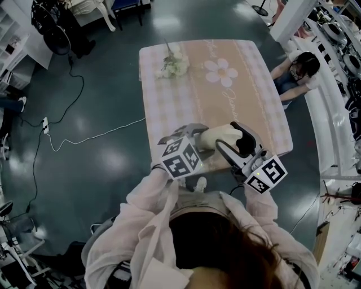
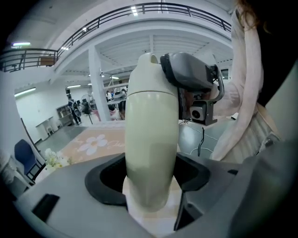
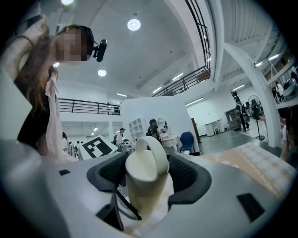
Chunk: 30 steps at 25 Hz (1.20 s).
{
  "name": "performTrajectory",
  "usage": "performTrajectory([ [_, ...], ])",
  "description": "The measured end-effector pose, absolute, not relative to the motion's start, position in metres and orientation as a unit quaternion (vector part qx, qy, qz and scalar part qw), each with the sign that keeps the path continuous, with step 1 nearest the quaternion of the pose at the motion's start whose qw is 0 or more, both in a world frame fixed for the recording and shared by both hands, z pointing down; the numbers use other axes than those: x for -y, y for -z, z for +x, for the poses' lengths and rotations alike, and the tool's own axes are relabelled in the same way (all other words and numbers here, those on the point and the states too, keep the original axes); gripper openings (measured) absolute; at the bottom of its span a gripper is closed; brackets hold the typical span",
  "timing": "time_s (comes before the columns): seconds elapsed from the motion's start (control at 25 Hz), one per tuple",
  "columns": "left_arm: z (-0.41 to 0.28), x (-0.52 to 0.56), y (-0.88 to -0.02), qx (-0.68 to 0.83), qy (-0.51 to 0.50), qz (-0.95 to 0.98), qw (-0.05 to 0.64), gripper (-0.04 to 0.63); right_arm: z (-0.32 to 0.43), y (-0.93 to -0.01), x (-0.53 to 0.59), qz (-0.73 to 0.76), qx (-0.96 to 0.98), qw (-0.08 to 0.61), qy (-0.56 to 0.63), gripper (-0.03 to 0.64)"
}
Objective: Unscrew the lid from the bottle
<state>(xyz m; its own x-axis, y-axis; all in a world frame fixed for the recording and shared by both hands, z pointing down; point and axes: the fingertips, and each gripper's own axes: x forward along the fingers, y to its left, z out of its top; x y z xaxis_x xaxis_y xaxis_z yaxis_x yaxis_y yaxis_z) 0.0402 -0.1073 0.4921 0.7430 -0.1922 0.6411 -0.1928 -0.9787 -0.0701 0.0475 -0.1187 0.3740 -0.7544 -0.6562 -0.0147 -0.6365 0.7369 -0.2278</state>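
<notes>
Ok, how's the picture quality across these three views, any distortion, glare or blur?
Head view: fisheye bending at the edges, lamp glare on the glossy dark floor. Left gripper view: the cream plastic bottle looms soft up close; balcony railings bow. Right gripper view: bright ceiling lamps, the cream looped lid slightly soft.

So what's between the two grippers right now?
The cream bottle, in the head view: left gripper clamps its body, right gripper its lid.

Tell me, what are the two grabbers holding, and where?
The left gripper grips the cream bottle around its body; the right gripper grips its lid at the top.
</notes>
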Motion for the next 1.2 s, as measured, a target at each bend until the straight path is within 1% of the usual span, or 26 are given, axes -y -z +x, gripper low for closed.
performTrajectory([
  [0.16, 0.042, 0.096, -0.488, 0.057, -0.334, 0.941, 0.009, 0.314, 0.049, -0.369, 0.110, -0.302, -0.946, 0.051, 0.104, 0.301],
  [0.4, 0.045, 0.081, -0.482, -0.016, -0.333, 0.943, 0.013, 0.314, 0.044, -0.362, 0.094, -0.218, -0.974, 0.018, 0.065, 0.300],
  [0.56, 0.049, 0.068, -0.474, -0.058, -0.315, 0.947, 0.025, 0.314, 0.046, -0.353, 0.083, -0.173, -0.983, 0.032, 0.045, 0.301],
  [0.68, 0.052, 0.076, -0.469, -0.030, -0.301, 0.952, 0.034, 0.314, 0.051, -0.350, 0.091, -0.205, -0.975, 0.052, 0.060, 0.305],
  [0.72, 0.052, 0.082, -0.469, -0.008, -0.297, 0.954, 0.038, 0.314, 0.054, -0.350, 0.096, -0.223, -0.970, 0.063, 0.074, 0.320],
  [0.8, 0.052, 0.095, -0.469, 0.045, -0.291, 0.955, 0.046, 0.314, 0.060, -0.351, 0.105, -0.261, -0.954, 0.093, 0.112, 0.388],
  [0.92, 0.052, 0.110, -0.470, 0.104, -0.293, 0.950, 0.041, 0.314, 0.063, -0.356, 0.114, -0.319, -0.931, 0.110, 0.140, 0.402],
  [1.0, 0.052, 0.113, -0.473, 0.121, -0.299, 0.946, 0.031, 0.314, 0.060, -0.360, 0.117, -0.348, -0.922, 0.101, 0.136, 0.391],
  [1.16, 0.053, 0.110, -0.478, 0.125, -0.307, 0.943, 0.025, 0.314, 0.057, -0.362, 0.121, -0.376, -0.912, 0.101, 0.127, 0.306],
  [1.2, 0.053, 0.109, -0.478, 0.123, -0.307, 0.943, 0.025, 0.314, 0.057, -0.362, 0.121, -0.376, -0.913, 0.100, 0.123, 0.295],
])
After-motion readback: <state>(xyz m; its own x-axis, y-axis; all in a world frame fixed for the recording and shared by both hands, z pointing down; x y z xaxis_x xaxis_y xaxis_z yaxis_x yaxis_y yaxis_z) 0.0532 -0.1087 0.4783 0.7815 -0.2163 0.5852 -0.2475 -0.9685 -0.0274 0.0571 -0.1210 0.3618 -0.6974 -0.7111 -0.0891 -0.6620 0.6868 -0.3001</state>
